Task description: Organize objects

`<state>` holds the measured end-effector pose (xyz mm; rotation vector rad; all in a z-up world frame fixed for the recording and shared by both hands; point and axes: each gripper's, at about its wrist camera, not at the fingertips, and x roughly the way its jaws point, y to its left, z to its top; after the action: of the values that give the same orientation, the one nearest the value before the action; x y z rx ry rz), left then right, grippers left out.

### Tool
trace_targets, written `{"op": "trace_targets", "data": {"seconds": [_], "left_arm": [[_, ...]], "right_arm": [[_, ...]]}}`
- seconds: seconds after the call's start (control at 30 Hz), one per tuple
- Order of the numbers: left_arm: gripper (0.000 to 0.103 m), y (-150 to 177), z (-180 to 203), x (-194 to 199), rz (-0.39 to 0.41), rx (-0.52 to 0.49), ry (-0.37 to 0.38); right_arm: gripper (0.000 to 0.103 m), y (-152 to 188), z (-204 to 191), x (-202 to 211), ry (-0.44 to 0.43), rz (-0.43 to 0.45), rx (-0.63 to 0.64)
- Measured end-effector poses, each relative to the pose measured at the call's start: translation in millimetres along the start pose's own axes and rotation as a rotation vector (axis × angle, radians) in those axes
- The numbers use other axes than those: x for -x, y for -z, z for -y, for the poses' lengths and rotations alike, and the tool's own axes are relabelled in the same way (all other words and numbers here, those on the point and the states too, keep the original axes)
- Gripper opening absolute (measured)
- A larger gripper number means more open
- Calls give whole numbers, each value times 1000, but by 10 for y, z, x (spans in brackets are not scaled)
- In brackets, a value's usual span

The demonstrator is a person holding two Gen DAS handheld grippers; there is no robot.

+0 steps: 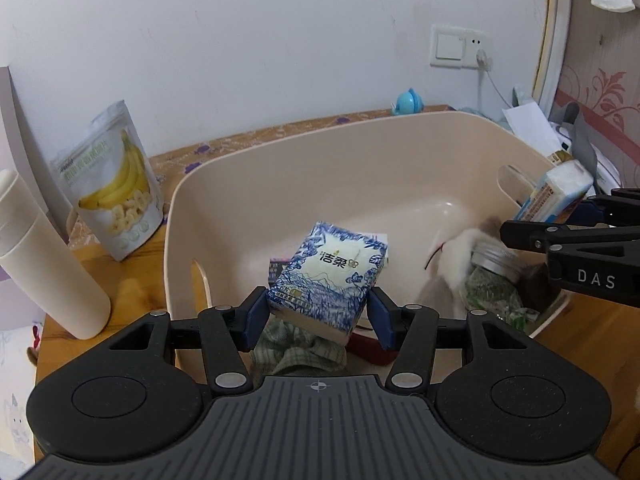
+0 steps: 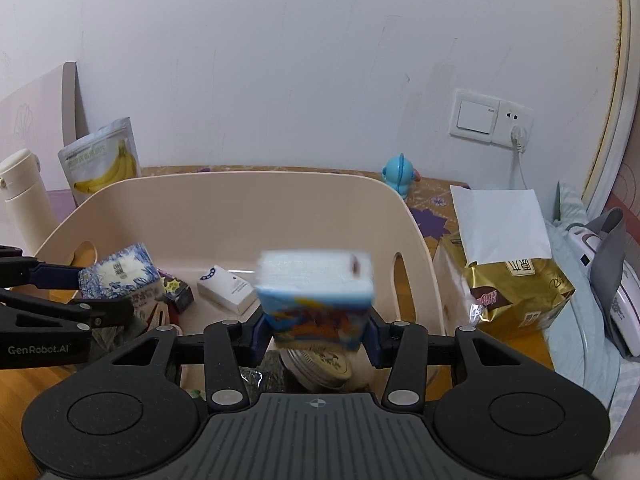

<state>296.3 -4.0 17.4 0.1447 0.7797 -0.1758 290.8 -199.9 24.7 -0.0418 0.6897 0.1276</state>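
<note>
Each black gripper (image 1: 318, 314) has blue fingertip pads (image 1: 256, 312), silver screws and a ribbed grey base.

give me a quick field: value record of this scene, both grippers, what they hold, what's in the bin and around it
left hand-held gripper: shut on blue-white tissue pack, above bin
right hand-held gripper: shut on light blue tissue pack, above bin
bin: beige, on wooden table
in bin: jar with metal lid, small white box, checked cloth
left of bin: banana chip bag, white bottle
right of bin: gold bag
behind bin: blue toy
</note>
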Motion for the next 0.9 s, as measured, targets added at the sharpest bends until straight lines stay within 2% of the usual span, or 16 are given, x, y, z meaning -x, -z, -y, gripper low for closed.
{"op": "trace_targets", "data": {"seconds": [0.1,0.13,0.2,0.27,0.47,0.53,0.9], "left_arm": [[58,5,-7,-3,-9,14,-4],[66,5,-9,5,-10,19,-4],[74,5,-13,50,4,36,-4],[75,3,-11,102,15,44,-1],[79,11,12,255,41,63,-13],[81,25,29,311,53,62,-17],[86,184,187,683,110,71,-36]], "right_arm": [[58,-5,16,20,-4,6,-7],[61,-5,23,35,-5,10,-10],[65,-4,44,74,-3,22,-17],[78,1,71,120,-7,40,-33],[99,36,132,299,-18,115,-80],[103,53,134,355,-10,134,-82],[103,147,129,637,-5,168,-83]]}}
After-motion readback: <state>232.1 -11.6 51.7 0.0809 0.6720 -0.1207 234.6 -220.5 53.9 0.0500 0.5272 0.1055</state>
